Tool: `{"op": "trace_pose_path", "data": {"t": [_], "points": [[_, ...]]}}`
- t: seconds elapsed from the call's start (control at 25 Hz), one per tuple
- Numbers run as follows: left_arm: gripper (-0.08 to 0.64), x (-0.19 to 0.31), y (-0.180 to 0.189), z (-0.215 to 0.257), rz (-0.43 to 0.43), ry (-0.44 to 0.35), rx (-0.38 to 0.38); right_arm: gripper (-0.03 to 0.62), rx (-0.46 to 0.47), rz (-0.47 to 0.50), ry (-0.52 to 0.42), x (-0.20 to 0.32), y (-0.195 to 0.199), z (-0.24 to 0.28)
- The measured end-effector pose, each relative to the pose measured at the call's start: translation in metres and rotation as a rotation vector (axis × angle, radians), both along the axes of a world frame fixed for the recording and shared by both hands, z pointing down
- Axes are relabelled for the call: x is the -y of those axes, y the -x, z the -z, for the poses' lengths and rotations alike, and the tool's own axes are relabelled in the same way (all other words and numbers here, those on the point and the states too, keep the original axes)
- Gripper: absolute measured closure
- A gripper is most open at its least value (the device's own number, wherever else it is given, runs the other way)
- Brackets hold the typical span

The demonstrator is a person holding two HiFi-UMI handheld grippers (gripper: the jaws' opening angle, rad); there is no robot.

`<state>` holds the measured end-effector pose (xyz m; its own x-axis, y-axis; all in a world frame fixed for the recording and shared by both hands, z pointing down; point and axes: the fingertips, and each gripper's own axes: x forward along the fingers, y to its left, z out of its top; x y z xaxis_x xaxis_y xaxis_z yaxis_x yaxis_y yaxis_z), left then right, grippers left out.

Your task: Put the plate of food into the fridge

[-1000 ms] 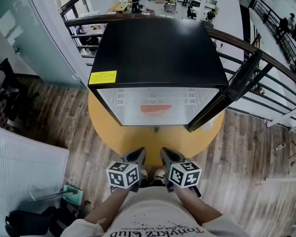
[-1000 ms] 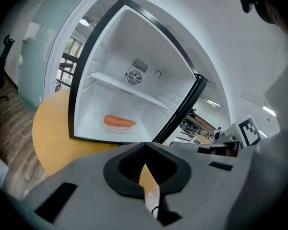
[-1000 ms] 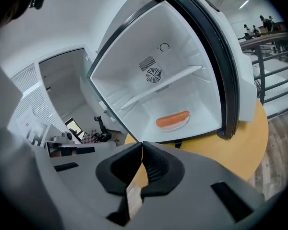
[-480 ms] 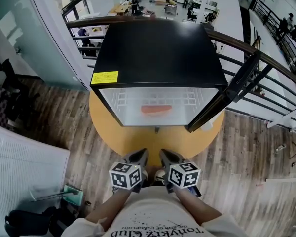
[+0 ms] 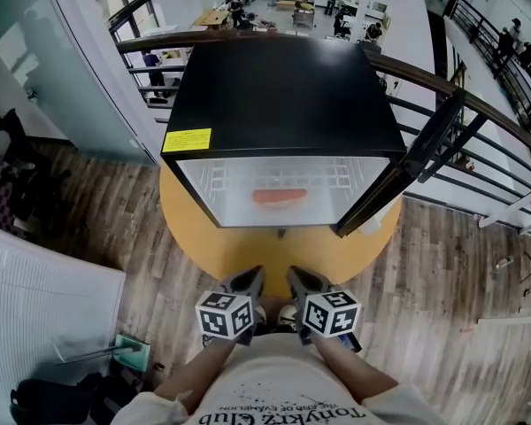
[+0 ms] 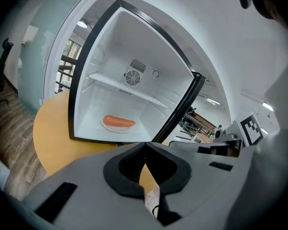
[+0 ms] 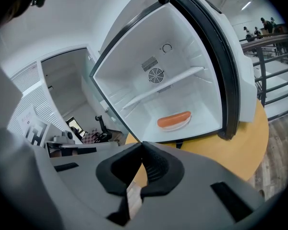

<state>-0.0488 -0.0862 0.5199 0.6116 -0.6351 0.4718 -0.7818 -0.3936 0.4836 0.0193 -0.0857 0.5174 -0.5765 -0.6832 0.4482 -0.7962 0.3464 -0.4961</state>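
A small black fridge stands on a round yellow table with its door swung open to the right. On its white floor lies a white plate with an orange sausage. My left gripper and right gripper hang side by side close to my body, short of the table's near edge. Each has its jaws pressed together with nothing between them. Both point toward the fridge opening.
A wire shelf crosses the fridge's upper part. A dark railing curves behind and to the right of the fridge. A glass wall rises on the left. Wooden floor surrounds the table; a dark bag lies bottom left.
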Motion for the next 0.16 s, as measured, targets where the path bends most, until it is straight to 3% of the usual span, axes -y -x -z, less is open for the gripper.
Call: {"op": "trace_pose_path", "data": {"t": [0.16], "points": [[0.537,-0.0004,0.0014,-0.0004,0.0,0.0,0.001,0.566,0.001,0.003,-0.001,-0.0009,0.0015,0.0002]]}}
